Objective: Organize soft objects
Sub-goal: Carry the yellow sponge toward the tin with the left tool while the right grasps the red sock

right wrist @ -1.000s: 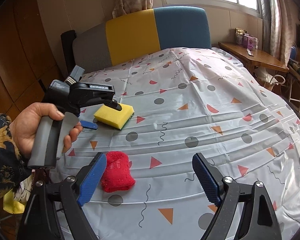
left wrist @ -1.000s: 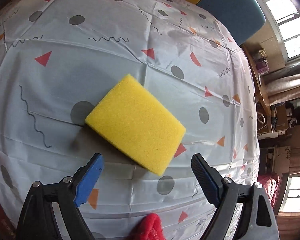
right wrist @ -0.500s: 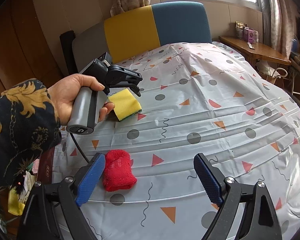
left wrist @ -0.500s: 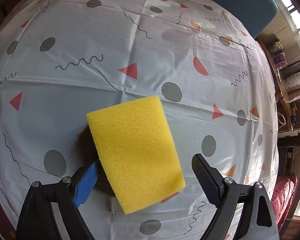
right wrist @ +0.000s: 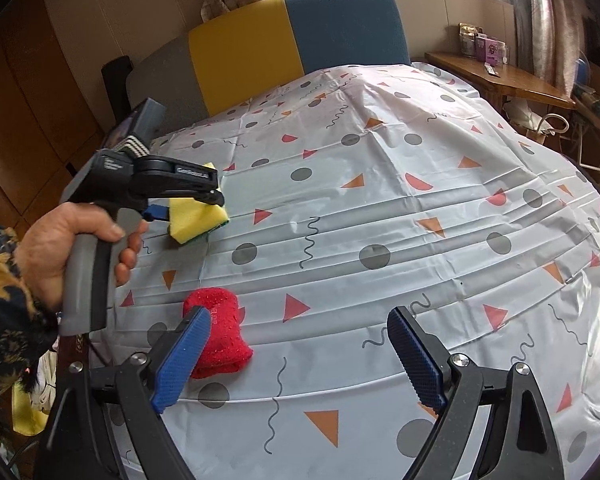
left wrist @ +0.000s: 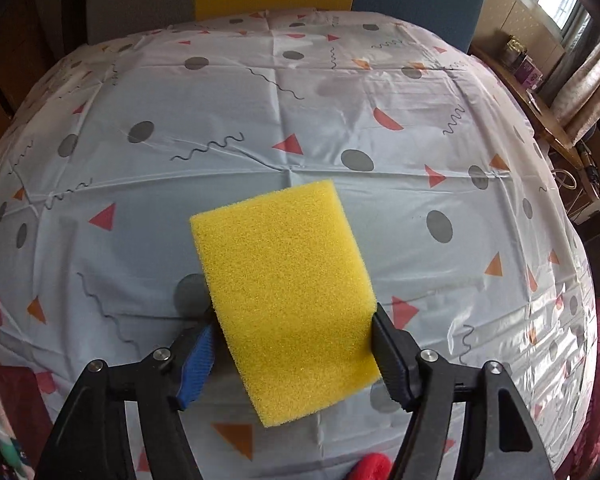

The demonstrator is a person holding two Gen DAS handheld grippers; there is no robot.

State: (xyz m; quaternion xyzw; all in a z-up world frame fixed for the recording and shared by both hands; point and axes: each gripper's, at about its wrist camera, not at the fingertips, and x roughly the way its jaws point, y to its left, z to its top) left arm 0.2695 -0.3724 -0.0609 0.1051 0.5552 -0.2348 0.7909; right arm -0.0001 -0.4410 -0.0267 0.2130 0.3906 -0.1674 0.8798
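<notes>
Yellow sponge (right wrist: 196,220) between left gripper (right wrist: 188,206) jaws

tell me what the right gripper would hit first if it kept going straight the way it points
Probably the patterned tablecloth. The right gripper is open and tilted down at bare cloth. The red cloth lies by its left finger, off the centre line, though depth is hard to judge.

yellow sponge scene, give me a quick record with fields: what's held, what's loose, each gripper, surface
held: rectangular yellow foam sponge, lifted off the cloth
left hand-held gripper: jaws just closed in, pads pressing the sponge's sides
right hand-held gripper: open, nothing between the jaws
loose: red knitted cloth bundle lying by the right gripper's left finger
surface: white plastic tablecloth with grey dots, red and orange triangles
person: hand on the left gripper's grey handle
</notes>
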